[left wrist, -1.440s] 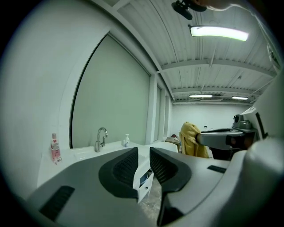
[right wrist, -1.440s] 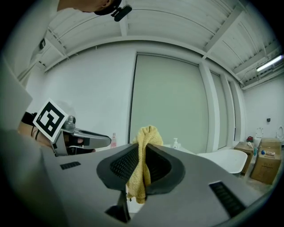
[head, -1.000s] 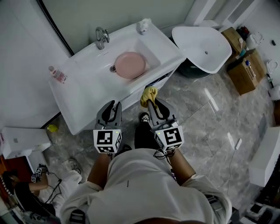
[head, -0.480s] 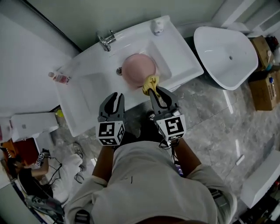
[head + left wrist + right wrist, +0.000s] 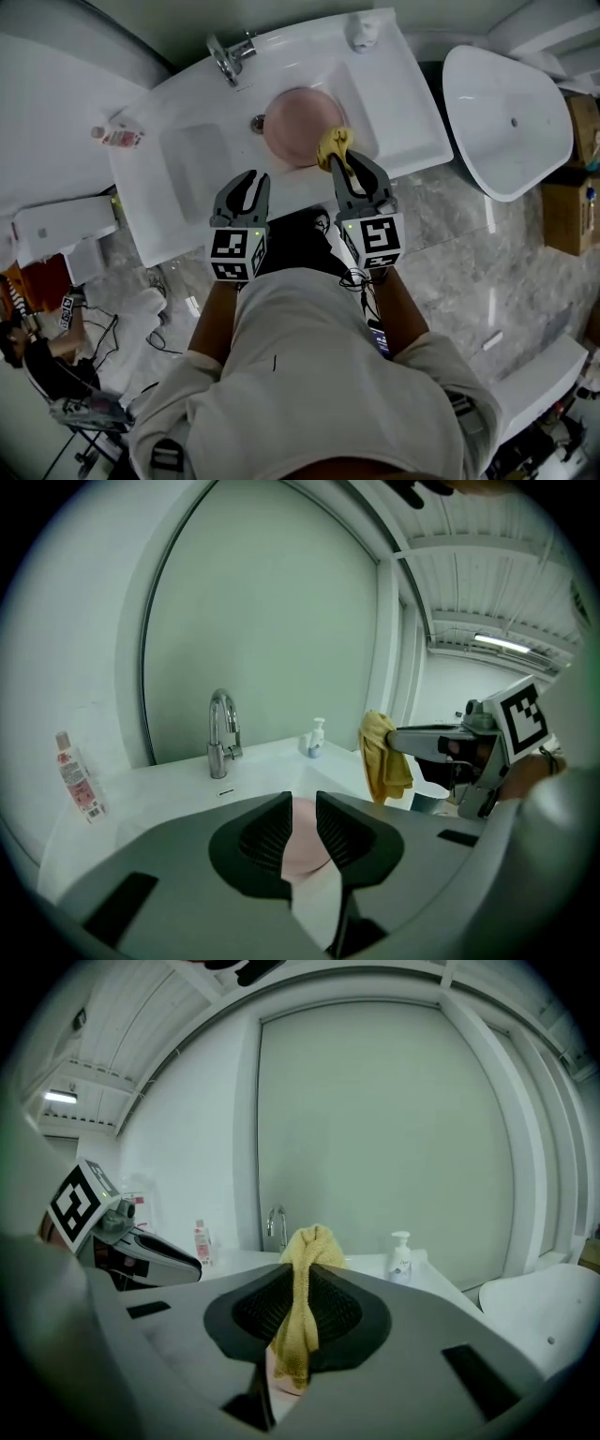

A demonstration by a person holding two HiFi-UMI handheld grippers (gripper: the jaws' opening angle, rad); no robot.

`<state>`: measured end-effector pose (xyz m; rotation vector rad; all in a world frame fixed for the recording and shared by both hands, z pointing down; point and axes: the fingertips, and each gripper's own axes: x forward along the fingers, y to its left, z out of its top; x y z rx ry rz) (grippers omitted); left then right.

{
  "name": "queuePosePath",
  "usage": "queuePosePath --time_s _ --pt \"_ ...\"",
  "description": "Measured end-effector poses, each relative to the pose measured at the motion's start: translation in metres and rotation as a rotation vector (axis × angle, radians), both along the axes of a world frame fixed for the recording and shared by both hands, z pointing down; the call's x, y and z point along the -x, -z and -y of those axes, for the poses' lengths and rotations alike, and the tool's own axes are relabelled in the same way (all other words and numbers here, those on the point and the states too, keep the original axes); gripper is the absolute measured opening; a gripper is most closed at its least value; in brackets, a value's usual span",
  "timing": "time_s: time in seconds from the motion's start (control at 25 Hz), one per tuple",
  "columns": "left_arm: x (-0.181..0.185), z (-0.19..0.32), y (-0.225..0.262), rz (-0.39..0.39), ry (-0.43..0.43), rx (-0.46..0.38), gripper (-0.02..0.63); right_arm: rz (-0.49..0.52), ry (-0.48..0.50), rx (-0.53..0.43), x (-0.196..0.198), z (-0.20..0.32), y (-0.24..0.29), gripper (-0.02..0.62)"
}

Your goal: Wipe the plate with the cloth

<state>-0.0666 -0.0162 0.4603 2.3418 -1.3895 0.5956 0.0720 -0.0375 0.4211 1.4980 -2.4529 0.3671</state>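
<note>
"Two grippers, then. What is each one doing?"

"My right gripper [image 5: 343,161] is pinched tight on the yellow cloth [image 5: 305,1316]. One fold bunches up past the tips and the rest hangs down between the jaws. My left gripper [image 5: 300,819] has its jaws a narrow slit apart and holds nothing; I see pink through the slit."

"Where is the plate from there?"

"The pink plate [image 5: 298,127] lies in the sink bowl [image 5: 354,94], ahead of both tools and lower than their tips. Seen from my head, the cloth overlaps the plate's near right edge, but I cannot tell whether it touches. My left tips sit over the counter [image 5: 408,98] at its front edge, short of the plate and left of it."

"What edges hem you in?"

"The faucet [image 5: 220,733] stands beyond the plate, ahead and a little left of my left jaws. A soap pump [image 5: 400,1252] stands at the far corner, ahead and right of my right jaws. A small bottle [image 5: 117,137] stands well out to the left of the left tool."

"And open room?"

"The two tools are side by side with a clear gap between them. Right of my right gripper the counter ends, and past that is a separate white basin [image 5: 511,103]. A shallow recess [image 5: 192,164] in the counter lies just left of my left tips."
</note>
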Motion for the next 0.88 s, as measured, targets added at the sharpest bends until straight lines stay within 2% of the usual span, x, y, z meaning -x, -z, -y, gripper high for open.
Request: queuePosePath --time_s 0.08,0.12,0.24,0.32,0.44,0.6,0.72,0.8,0.88 --pt "0.002 0.011 -0.011 -0.004 0.0 0.018 0.092 -0.021 0.013 0.016 0.005 0.01 -0.007 0.049" --pt "0.003 0.018 -0.018 -0.029 0.01 0.04 0.092 -0.035 0.02 0.026 0.007 0.015 -0.012 0.049" --pt "0.015 0.04 -0.046 -0.186 0.08 0.159 0.092 -0.07 0.036 0.056 0.018 0.033 -0.03 0.049" --pt "0.027 0.055 -0.065 -0.233 0.1 0.211 0.092 -0.081 0.043 0.078 0.029 0.046 -0.04 0.049" --pt "0.04 0.073 -0.089 -0.222 0.085 0.249 0.092 -0.12 0.052 0.122 0.043 0.064 -0.057 0.049" --pt "0.045 0.085 -0.124 -0.257 0.059 0.335 0.092 -0.165 0.079 0.201 0.057 0.081 -0.084 0.051" --pt "0.04 0.093 -0.155 -0.221 0.027 0.385 0.092 -0.184 0.084 0.243 0.055 0.091 -0.099 0.051" --pt "0.036 0.096 -0.177 -0.198 0.043 0.421 0.092 -0.202 0.102 0.273 0.05 0.096 -0.11 0.051" --pt "0.033 0.098 -0.198 -0.214 0.077 0.474 0.092 -0.211 0.132 0.293 0.048 0.105 -0.12 0.051"
